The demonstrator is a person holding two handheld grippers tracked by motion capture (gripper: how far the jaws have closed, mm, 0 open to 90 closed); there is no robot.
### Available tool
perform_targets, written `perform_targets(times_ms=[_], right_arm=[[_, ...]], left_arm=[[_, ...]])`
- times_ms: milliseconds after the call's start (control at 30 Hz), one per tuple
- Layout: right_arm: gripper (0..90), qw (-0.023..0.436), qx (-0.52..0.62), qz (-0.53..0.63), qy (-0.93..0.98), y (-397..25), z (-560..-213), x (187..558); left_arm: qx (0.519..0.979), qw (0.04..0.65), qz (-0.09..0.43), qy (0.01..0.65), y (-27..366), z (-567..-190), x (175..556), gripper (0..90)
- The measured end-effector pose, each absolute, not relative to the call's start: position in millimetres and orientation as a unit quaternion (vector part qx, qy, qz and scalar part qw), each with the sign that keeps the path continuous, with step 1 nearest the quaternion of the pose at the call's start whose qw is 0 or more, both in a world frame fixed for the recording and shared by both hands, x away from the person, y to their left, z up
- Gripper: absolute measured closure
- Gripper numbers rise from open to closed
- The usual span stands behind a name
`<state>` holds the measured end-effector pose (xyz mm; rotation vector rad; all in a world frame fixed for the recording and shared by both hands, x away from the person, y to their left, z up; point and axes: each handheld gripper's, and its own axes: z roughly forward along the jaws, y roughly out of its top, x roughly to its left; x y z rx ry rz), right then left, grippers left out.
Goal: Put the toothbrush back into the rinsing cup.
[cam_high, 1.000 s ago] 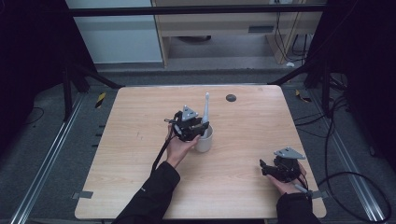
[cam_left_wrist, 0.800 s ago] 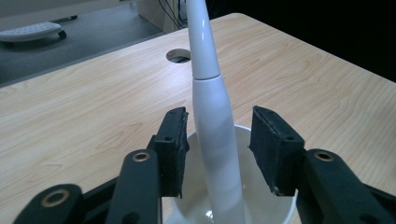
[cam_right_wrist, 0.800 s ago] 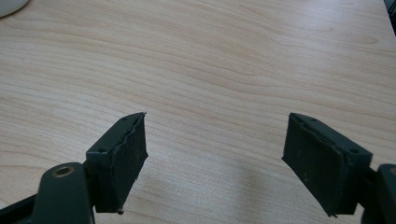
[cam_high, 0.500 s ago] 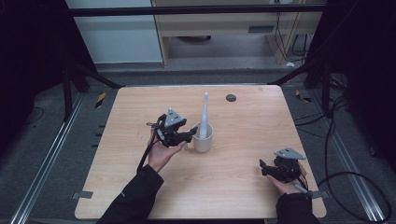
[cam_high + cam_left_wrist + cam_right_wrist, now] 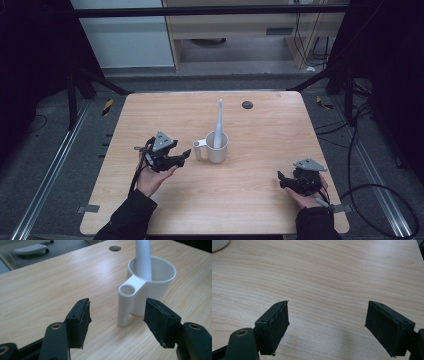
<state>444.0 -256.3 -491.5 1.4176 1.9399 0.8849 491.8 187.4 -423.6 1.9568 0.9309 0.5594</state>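
A white cup (image 5: 217, 146) stands near the middle of the wooden surface (image 5: 260, 130), an electric toothbrush (image 5: 219, 123) upright inside it. The left gripper (image 5: 186, 153) sits just left of the cup's handle (image 5: 125, 303), fingers (image 5: 79, 321) wide and empty. The right gripper (image 5: 281, 180) rests well apart, also wide, so the left is nearer

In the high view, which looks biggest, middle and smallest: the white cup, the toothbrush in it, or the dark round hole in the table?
1. Toothbrush, the tallest, though thin.
2. White cup, shorter but much wider, so these two are a close call.
3. Dark round hole, clearly the smallest.
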Motion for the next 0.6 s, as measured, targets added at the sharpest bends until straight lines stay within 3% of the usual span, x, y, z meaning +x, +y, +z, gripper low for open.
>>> perform_targets(times_ms=[600], right_arm=[[18.0, 0.285, 0.53, 0.33, 0.727, -256, -492, 443]], left_arm=[[0.77, 0.393, 0.233, 0.446, 255, -460, 470, 33.9]])
